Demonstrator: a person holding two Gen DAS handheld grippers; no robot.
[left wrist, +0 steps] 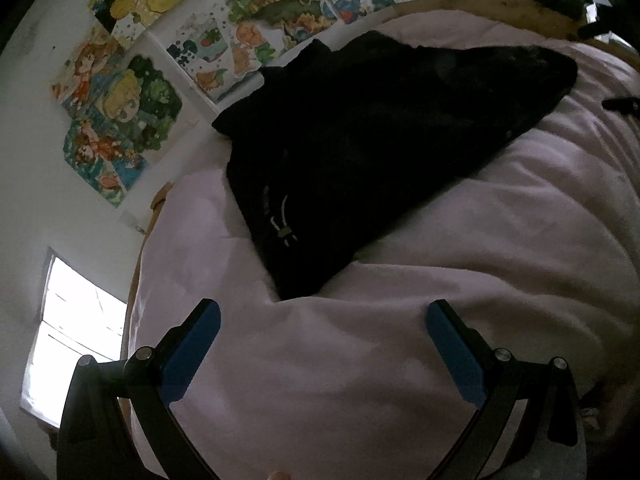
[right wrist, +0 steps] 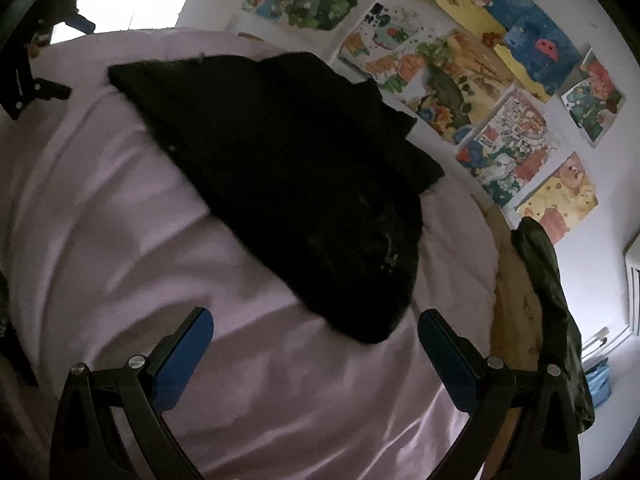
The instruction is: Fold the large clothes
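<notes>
A large black garment [left wrist: 380,132] lies spread on a bed with a pale pink cover [left wrist: 460,320]. A white drawstring with a toggle [left wrist: 285,224] shows near its closest corner. My left gripper [left wrist: 323,312] is open and empty, hovering over the cover just short of that corner. In the right wrist view the same garment [right wrist: 288,176] lies on the cover [right wrist: 120,240]. My right gripper [right wrist: 315,318] is open and empty, its jaws wide apart on either side of the garment's near tip. The other gripper [right wrist: 44,56] shows at the far left.
The bed stands against a white wall with several colourful drawings [left wrist: 132,96], also in the right wrist view [right wrist: 480,80]. A dark green cloth [right wrist: 556,312] hangs over the wooden bed frame [right wrist: 516,280]. A bright window [left wrist: 68,332] is on the left.
</notes>
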